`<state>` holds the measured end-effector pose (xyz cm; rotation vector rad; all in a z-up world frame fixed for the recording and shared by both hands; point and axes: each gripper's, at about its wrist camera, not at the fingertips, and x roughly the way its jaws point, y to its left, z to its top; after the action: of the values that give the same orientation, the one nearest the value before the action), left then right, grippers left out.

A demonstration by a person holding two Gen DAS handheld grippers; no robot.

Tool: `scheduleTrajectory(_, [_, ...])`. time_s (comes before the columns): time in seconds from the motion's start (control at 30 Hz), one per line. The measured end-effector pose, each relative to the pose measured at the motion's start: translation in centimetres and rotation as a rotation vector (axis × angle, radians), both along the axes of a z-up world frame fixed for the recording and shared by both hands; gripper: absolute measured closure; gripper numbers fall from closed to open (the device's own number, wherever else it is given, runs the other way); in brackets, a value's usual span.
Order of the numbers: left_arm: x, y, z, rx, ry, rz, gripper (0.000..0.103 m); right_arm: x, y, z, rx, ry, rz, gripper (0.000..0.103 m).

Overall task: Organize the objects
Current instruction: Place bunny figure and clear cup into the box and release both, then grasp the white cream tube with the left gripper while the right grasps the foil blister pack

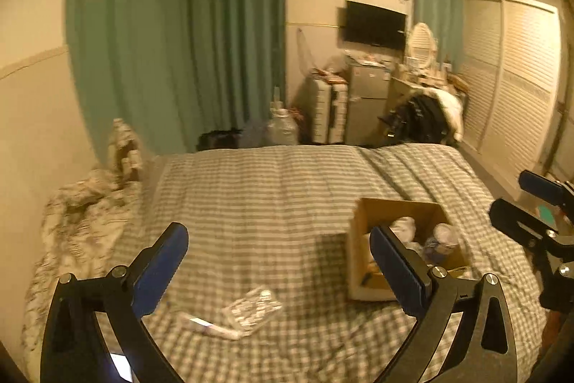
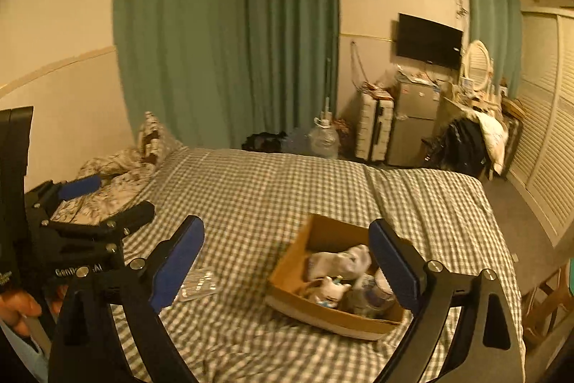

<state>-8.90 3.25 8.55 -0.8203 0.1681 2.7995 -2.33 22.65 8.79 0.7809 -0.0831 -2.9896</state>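
A cardboard box [image 1: 362,239] [image 2: 287,271] sits on the checked bed and holds several white and pale items [image 2: 340,271]. A blister pack [image 1: 253,309] [image 2: 199,284] and a small white tube [image 1: 211,327] lie on the cover to the left of the box. My left gripper [image 1: 280,266] is open and empty above the cover, just behind the pack and tube. My right gripper [image 2: 287,264] is open and empty above the box. Each gripper shows at the edge of the other's view: the right one [image 1: 523,203] and the left one [image 2: 107,200].
A crumpled patterned quilt [image 1: 82,214] lies at the bed's left against the wall. Beyond the bed's far edge stand a water jug [image 2: 324,139], a white suitcase [image 2: 375,128], a small fridge [image 2: 416,124], a chair with clothes [image 2: 470,139] and louvred wardrobe doors [image 2: 545,149].
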Motion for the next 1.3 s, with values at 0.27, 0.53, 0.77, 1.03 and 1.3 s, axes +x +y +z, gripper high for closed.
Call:
scheduleTrajectory(0.27, [0.1,-6.5,-1.9,-0.038,0.007,0.150,0.000,-0.9,-4.9,-1.9,-0.027,-0.002,0.087,0.010])
scheduleTrajectory(0.53, [-1.5,-9.0,-7.2,-0.054,-0.046,0.226,0.000,-4.5,-8.2,-6.3,-0.004,-0.065,0.107,0.010])
scheduleTrajectory(0.77, [-4.0,-10.5,-13.1,-0.047,-0.176,0.295,0.000,-7.1,-9.1,-11.5,0.030,-0.132,0.110,0.010])
scheduleTrajectory(1.03, [-6.5,-10.7,-20.7,-0.106,-0.332,0.350,0.000,-10.2,-10.3,-19.4,0.039,-0.271,0.128,0.010])
scheduleTrajectory(1.3, [-9.4,-10.5,-26.5,-0.087,-0.514,0.348,0.002,-12.2,-8.8,-23.4,-0.004,-0.383,0.122,0.010])
